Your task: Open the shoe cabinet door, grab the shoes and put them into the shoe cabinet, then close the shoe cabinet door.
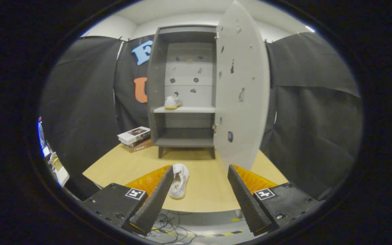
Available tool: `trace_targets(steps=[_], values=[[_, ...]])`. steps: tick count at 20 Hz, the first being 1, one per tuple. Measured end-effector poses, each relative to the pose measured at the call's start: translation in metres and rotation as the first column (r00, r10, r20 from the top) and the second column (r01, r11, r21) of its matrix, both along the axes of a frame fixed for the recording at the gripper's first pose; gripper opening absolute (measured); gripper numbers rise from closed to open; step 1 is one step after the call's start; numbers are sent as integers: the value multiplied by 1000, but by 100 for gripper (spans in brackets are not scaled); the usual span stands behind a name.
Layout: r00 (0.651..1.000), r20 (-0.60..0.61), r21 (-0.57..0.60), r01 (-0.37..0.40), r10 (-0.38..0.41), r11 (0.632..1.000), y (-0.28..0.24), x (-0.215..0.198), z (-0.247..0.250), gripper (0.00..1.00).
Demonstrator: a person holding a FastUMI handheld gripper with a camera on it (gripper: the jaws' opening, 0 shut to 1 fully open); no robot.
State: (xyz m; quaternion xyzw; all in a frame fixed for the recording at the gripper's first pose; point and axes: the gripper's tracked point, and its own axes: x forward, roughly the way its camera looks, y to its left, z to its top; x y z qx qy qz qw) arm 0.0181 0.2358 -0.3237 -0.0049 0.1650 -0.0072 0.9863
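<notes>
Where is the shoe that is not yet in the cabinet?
The shoe lies on the table before the open cabinet, beside one finger of the open gripper.

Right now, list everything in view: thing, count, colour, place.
Tall grey shoe cabinet: one, grey, at the table's far end.
Cabinet door: one, pale grey, swung open on the cabinet's right.
White sneaker on shelf: one, white, yellowish sole, on the middle shelf.
White sneaker on table: one, white, between the fingers, nearer the left one.
Stack of books: one stack, left of the cabinet.
Light wooden table: one, tan.
Cables: several, dark, on the floor below the table.
Gripper: one, fingers open, holding nothing.
</notes>
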Motion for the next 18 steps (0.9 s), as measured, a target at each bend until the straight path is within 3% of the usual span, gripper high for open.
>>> trace_targets(steps=[6, 12, 18], values=[[992, -84, 23, -92, 93, 996, 74, 69, -93, 100], [978, -191, 106, -70, 90, 992, 86, 145, -175, 100], [963, -249, 125, -73, 102, 989, 97, 186, -213, 100]])
